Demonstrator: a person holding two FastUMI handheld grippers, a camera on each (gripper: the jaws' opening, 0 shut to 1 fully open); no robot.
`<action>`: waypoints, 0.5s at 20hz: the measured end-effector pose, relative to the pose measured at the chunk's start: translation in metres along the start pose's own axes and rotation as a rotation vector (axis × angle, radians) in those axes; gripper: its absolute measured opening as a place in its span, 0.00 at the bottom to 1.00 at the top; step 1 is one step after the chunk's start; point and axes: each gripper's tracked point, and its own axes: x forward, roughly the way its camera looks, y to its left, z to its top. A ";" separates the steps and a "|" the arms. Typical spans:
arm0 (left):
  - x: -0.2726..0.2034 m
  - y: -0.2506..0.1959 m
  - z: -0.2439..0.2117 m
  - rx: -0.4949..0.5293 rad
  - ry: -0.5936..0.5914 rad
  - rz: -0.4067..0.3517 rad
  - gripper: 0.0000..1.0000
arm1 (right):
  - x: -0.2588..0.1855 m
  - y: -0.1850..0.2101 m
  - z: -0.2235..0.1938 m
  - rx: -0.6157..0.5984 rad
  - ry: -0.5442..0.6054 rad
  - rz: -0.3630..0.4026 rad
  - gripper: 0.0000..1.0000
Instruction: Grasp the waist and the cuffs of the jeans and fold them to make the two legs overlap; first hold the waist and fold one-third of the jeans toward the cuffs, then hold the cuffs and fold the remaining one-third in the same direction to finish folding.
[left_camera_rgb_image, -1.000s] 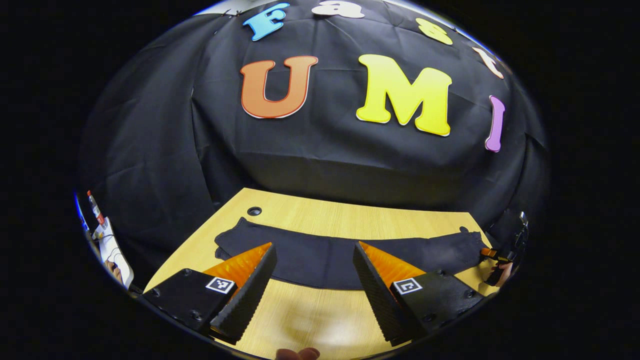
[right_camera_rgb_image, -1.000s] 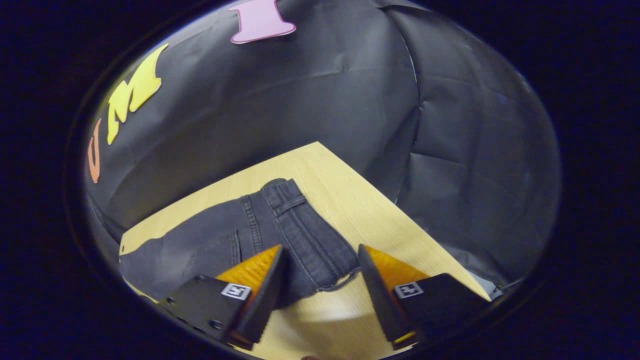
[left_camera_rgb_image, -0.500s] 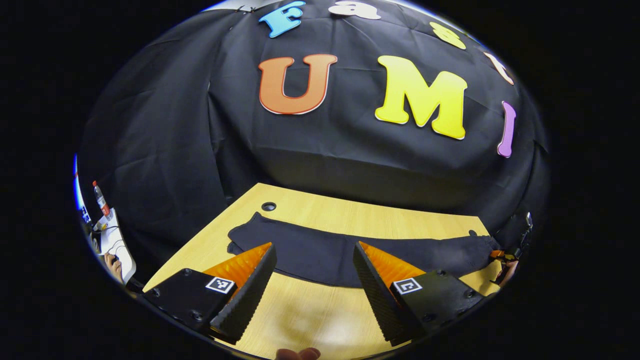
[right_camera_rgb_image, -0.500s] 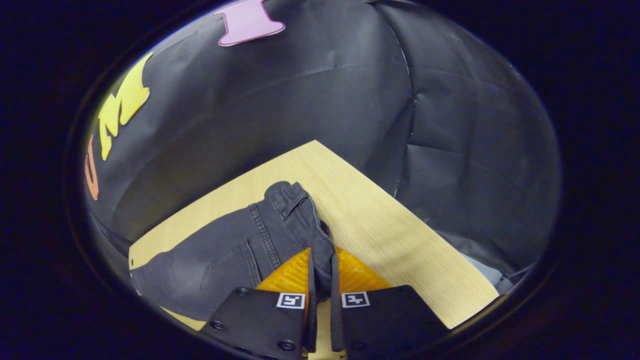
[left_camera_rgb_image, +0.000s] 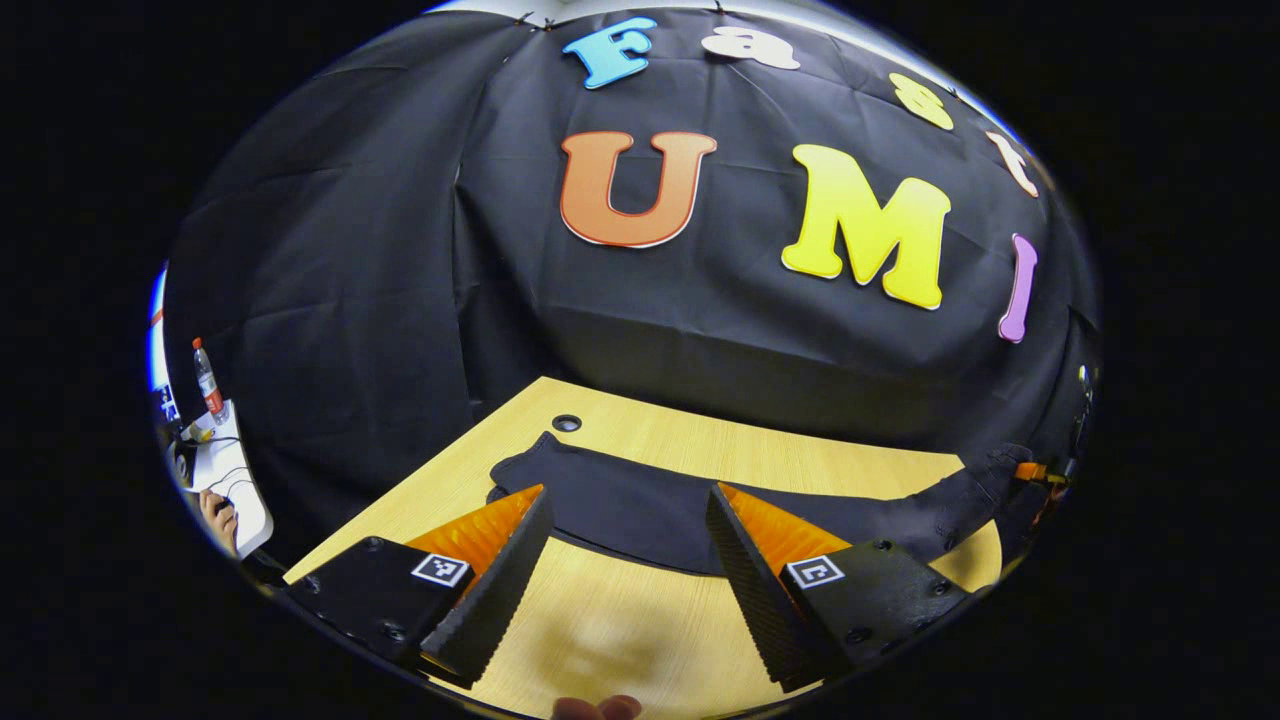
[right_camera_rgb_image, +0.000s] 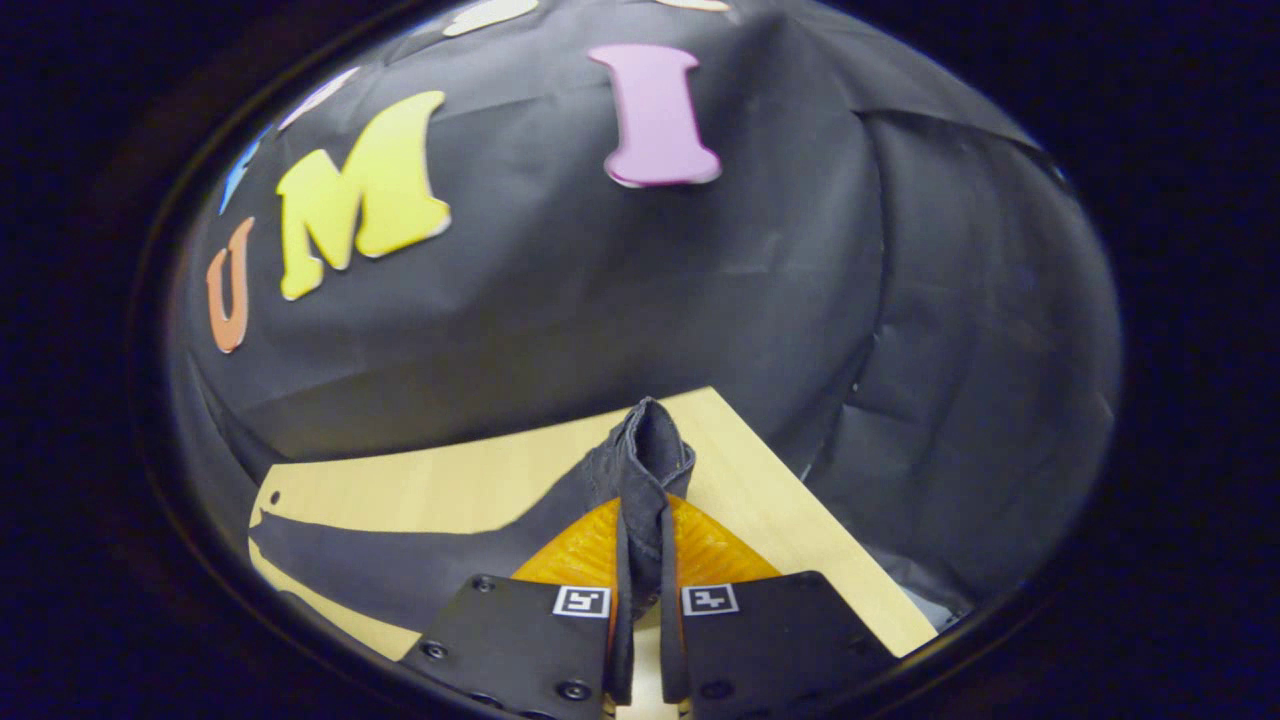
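Observation:
Dark jeans (left_camera_rgb_image: 640, 505) lie stretched across the wooden table (left_camera_rgb_image: 700, 440), cuffs toward the left, waist toward the right. My left gripper (left_camera_rgb_image: 625, 530) hovers open just above the near edge of the legs, nothing between its fingers. In the right gripper view my right gripper (right_camera_rgb_image: 640, 545) is shut on the jeans' waist (right_camera_rgb_image: 650, 450), which rises off the table in a folded ridge. The rest of the jeans (right_camera_rgb_image: 400, 550) trails away to the left. In the left gripper view the lifted waist (left_camera_rgb_image: 975, 490) and the right gripper (left_camera_rgb_image: 1035, 472) show at the far right.
A round cable hole (left_camera_rgb_image: 566, 423) sits in the table near the cuffs. Beyond the booth cloth at far left stands a white desk (left_camera_rgb_image: 225, 480) with a bottle (left_camera_rgb_image: 208, 380) and a person's hand (left_camera_rgb_image: 215, 510). The table's right corner (right_camera_rgb_image: 715, 395) lies just behind the waist.
My right gripper closed on the waist and lifted it off the table. The left gripper stayed open and drifted slightly, with the jeans shifting rightward in its view.

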 end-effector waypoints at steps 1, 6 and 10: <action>-0.003 0.008 0.000 -0.013 -0.008 0.002 0.99 | -0.010 0.027 0.009 -0.020 -0.024 0.024 0.07; -0.016 0.039 0.009 -0.006 -0.056 0.002 0.99 | -0.055 0.144 0.025 -0.134 -0.081 0.142 0.11; -0.026 0.063 0.015 0.008 -0.093 0.003 0.99 | -0.078 0.224 0.015 -0.206 -0.093 0.216 0.12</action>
